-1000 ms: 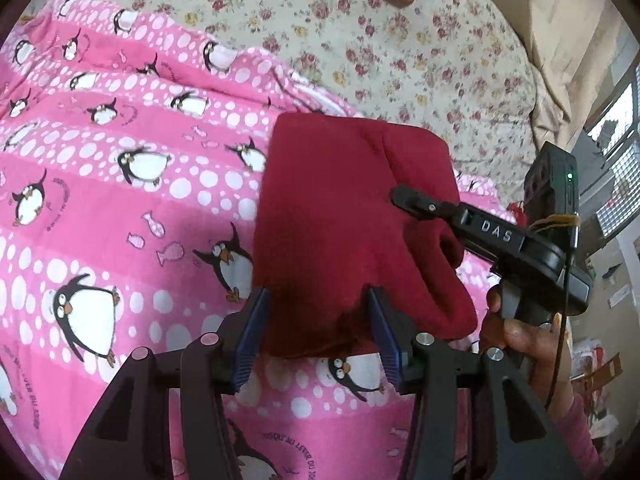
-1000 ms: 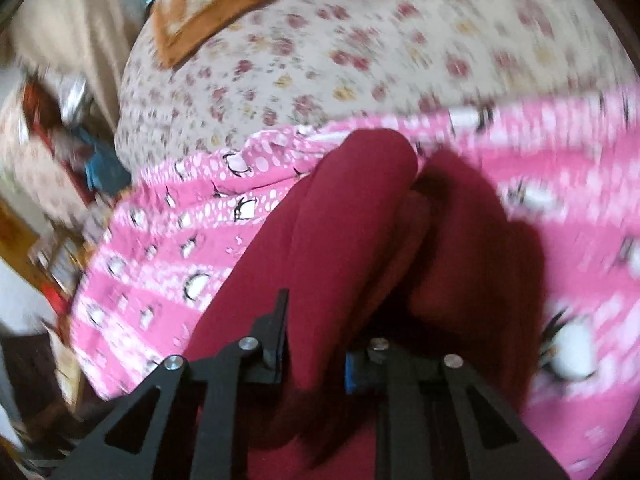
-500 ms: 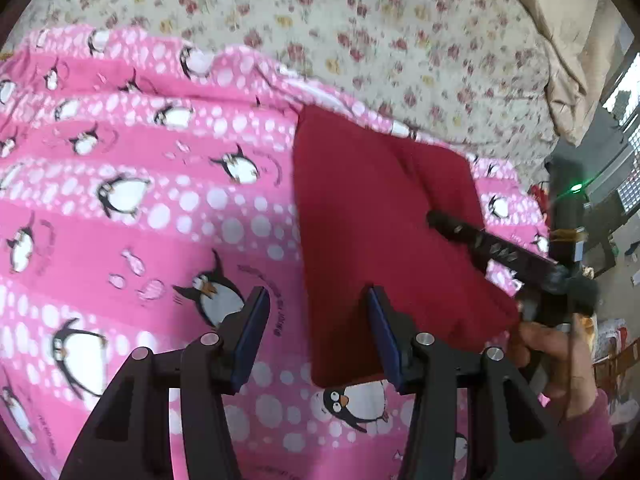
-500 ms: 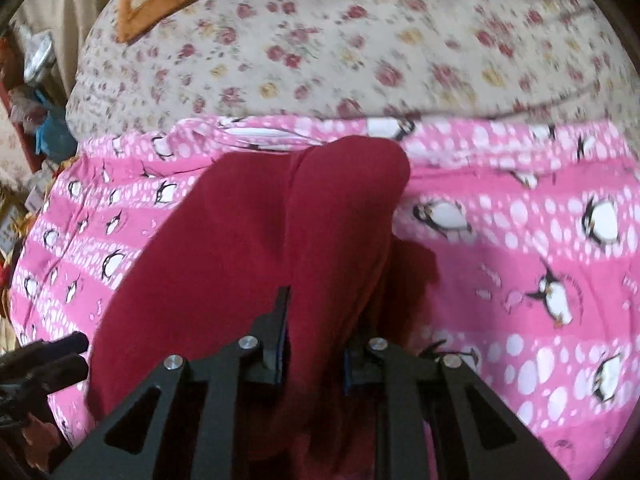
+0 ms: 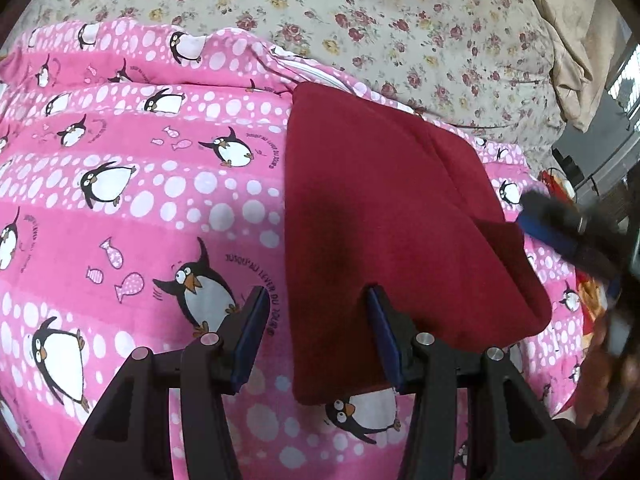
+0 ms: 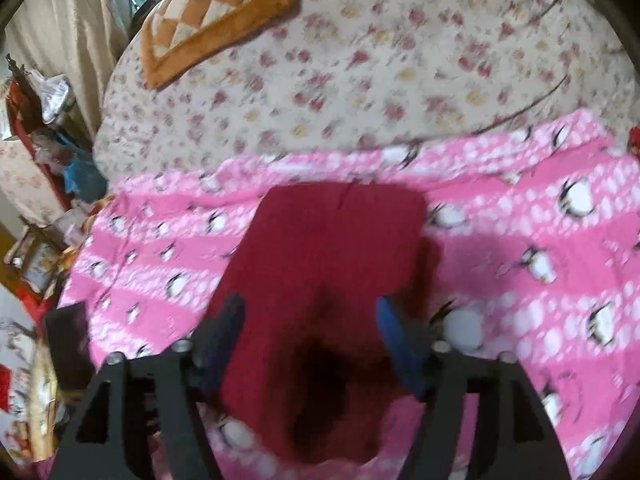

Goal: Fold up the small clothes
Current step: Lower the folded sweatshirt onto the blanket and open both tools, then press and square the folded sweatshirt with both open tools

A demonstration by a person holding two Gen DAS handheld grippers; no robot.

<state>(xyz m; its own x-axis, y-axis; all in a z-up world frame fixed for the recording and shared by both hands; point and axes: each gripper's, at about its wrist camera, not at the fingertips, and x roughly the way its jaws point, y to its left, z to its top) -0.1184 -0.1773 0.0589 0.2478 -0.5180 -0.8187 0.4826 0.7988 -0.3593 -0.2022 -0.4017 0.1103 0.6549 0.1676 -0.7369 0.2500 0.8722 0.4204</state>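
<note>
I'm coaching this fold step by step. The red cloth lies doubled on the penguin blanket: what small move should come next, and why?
Probably lift the right gripper clear. Its jaws are opening and the red cloth lies flat and doubled on the penguin blanket, no longer pinched. The left gripper sits open over the cloth's near corner, so it could then take that edge for a further fold.

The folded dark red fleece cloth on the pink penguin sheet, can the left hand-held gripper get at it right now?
Probably yes. The left hand-held gripper stands open over the dark red fleece cloth's near left edge, nothing lying between them on the pink penguin sheet.
</note>
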